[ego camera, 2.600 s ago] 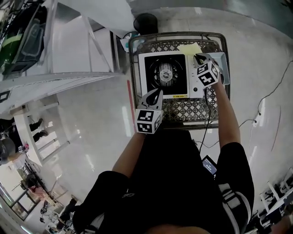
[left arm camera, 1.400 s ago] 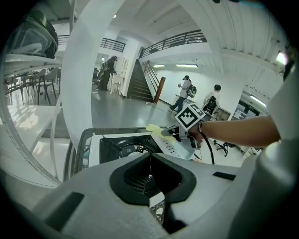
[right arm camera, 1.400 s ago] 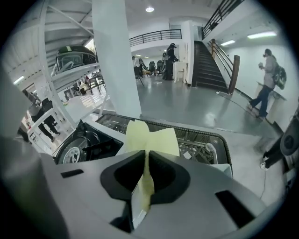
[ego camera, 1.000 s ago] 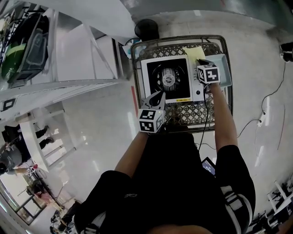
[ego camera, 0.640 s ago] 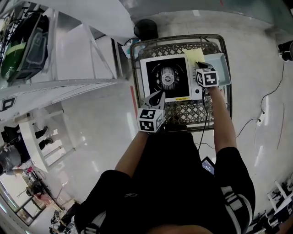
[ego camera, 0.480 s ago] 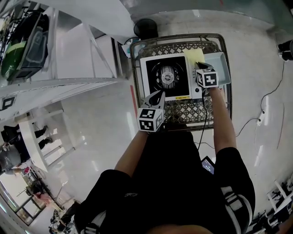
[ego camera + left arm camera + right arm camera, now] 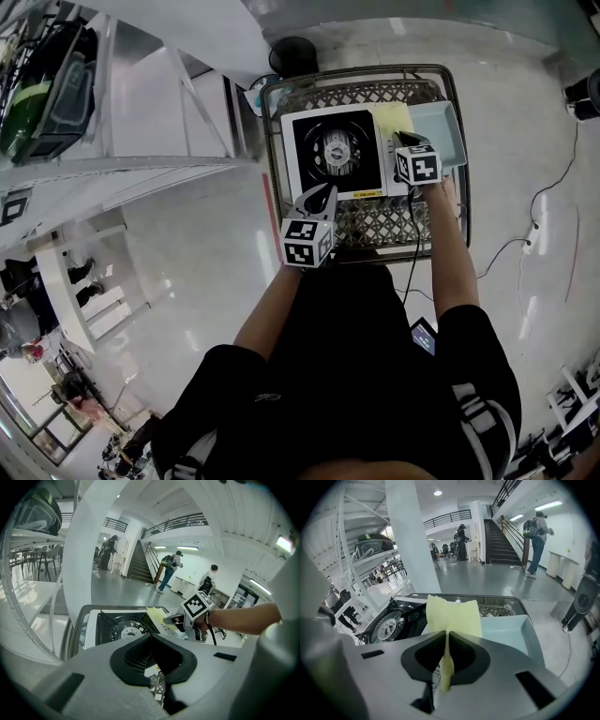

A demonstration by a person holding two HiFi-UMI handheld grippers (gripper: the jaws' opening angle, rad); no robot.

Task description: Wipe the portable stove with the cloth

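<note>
Whereas a moment ago the right tongs (image 7: 407,142) hung over the border with the pale tray (image 7: 448,131), they now stand over the right-hand control strip of the portable stove (image 7: 336,155), clamped on the yellow cloth (image 7: 392,117). The cloth trails over the stove's far right corner, so wiping appears barely begun. The left tongs (image 7: 322,197), together and empty, hover at the stove's near edge. Open room lies leftward across the stove top. The raised burner ring (image 7: 389,626), the tray just beside, and the rim of the mesh surface (image 7: 270,141) bound any stroke.
</note>
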